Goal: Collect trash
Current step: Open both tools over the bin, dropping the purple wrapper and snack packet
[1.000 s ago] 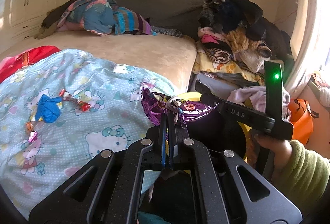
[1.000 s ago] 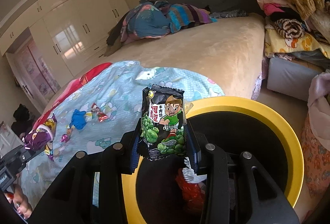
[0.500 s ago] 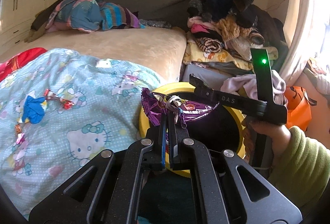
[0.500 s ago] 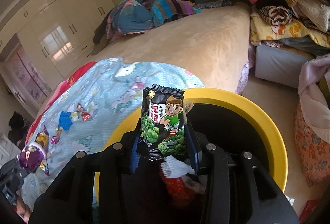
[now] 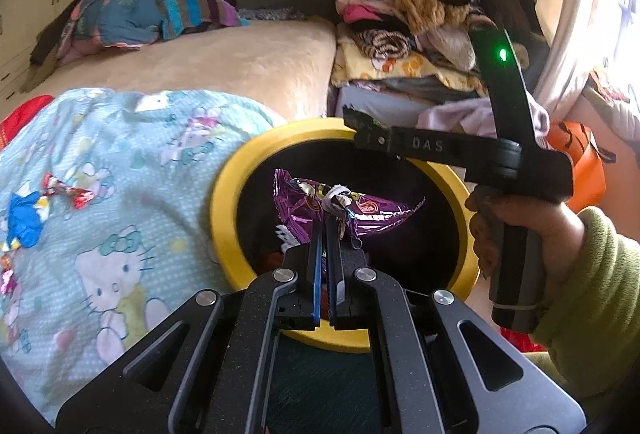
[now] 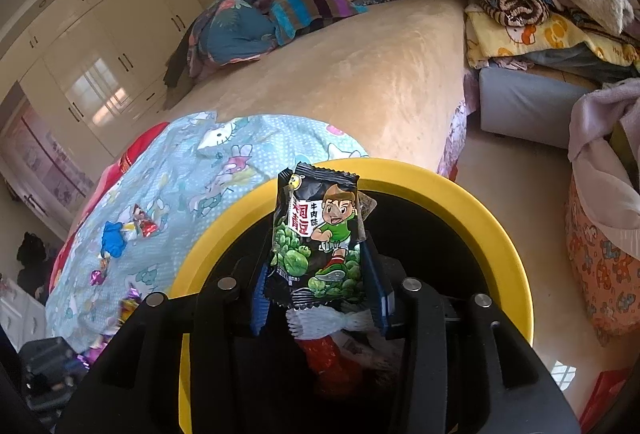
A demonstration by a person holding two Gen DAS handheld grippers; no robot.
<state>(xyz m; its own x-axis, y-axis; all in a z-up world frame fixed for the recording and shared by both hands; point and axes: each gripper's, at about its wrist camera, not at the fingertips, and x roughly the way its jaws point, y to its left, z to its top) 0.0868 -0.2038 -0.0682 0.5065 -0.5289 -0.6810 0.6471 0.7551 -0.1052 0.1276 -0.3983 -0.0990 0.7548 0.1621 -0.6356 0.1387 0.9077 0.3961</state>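
Our left gripper (image 5: 325, 230) is closed tight on a crumpled purple foil wrapper (image 5: 344, 208), and we hold it just over the dark mouth of the yellow-rimmed trash bin (image 5: 224, 210). Our right gripper (image 6: 318, 276) pinches a black and green snack packet (image 6: 318, 234) by its two sides, with the jaws only as wide as the packet, and it hangs above the same bin (image 6: 472, 210), where a white wrapper (image 6: 332, 320) and a red wrapper (image 6: 324, 354) already lie. In our judgement both pieces are ready for release. The first risk is that the two tools are very near over one opening: in the left view the right gripper (image 5: 362, 124) crosses the far rim, so a careless move could knock them together. The second risk is the purple foil, which is light and spread wide; if we let go too near the rim, it may catch on the edge or slide out onto the bedspread. The bin stands close against the bed, its left rim touching or almost touching the Hello Kitty bedspread (image 5: 120, 234), so on that side there is no room. On the right side there is free floor (image 6: 520, 194) toward the orange printed bag (image 6: 600, 274). More trash waits on the bedspread: a blue wrapper (image 5: 24, 218) and a red candy wrapper (image 5: 66, 188), well apart from the bin.
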